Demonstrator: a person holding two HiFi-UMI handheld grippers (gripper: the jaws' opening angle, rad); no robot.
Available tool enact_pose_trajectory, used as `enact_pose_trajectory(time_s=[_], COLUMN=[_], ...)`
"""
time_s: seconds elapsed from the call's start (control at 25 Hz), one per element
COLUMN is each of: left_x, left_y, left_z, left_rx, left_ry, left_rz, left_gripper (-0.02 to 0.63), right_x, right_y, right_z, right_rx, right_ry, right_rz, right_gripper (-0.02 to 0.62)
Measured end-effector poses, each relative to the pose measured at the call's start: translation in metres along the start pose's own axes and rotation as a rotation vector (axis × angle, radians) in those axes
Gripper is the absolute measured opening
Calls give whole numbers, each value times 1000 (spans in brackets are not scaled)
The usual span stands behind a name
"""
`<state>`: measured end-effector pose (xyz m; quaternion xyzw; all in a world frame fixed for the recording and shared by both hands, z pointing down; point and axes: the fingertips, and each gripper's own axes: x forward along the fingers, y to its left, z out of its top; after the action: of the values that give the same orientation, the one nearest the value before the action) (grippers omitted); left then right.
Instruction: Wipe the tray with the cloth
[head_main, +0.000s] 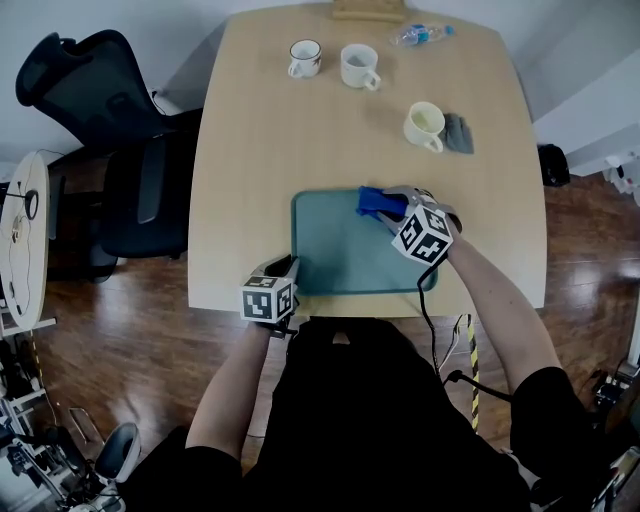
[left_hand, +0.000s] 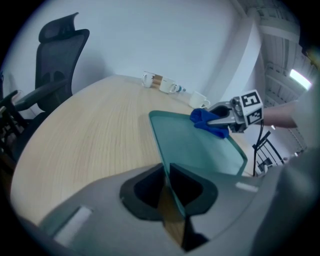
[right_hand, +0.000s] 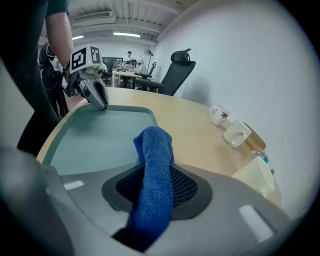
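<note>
A teal tray (head_main: 340, 255) lies near the table's front edge. My right gripper (head_main: 386, 212) is over the tray's far right part, shut on a blue cloth (head_main: 371, 200). In the right gripper view the cloth (right_hand: 154, 165) hangs bunched between the jaws and reaches the tray (right_hand: 100, 135). My left gripper (head_main: 288, 265) sits at the tray's near left corner. In the left gripper view the tray's thin rim (left_hand: 161, 137) runs between the jaws of the left gripper (left_hand: 166, 169), which stand slightly apart, with table wood showing in the gap.
On the wooden table (head_main: 260, 170) stand two cups (head_main: 305, 58) (head_main: 358, 66) at the far end, a third cup (head_main: 425, 125) beside a grey cloth (head_main: 458, 132), and a plastic bottle (head_main: 420, 34). A black office chair (head_main: 120, 140) stands left of the table.
</note>
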<state>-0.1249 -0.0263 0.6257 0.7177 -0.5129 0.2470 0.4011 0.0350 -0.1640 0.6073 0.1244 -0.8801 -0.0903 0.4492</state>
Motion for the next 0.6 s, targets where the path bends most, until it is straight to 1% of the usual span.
enact_pose_trajectory(time_s=[0.08, 0.16, 0.4, 0.52, 0.6], left_x=[0, 1, 0, 0, 0], left_y=[0, 1, 3, 4, 4], left_z=[0, 0, -1, -1, -1], left_rx=[-3, -1, -1, 1, 2], left_ry=[2, 3, 4, 3, 4], left_rz=[-1, 0, -1, 4, 5], left_gripper=[43, 41, 32, 32, 32], right_x=[-7, -18, -60, -76, -83], right_y=[8, 25, 101, 142, 169], right_z=[-2, -7, -26, -27, -24], right_rx=[15, 16, -33, -60, -103], right_ry=[-18, -28, -41, -52, -60], right_rz=[21, 54, 143, 198, 244], right_gripper=[130, 132, 132, 132, 132])
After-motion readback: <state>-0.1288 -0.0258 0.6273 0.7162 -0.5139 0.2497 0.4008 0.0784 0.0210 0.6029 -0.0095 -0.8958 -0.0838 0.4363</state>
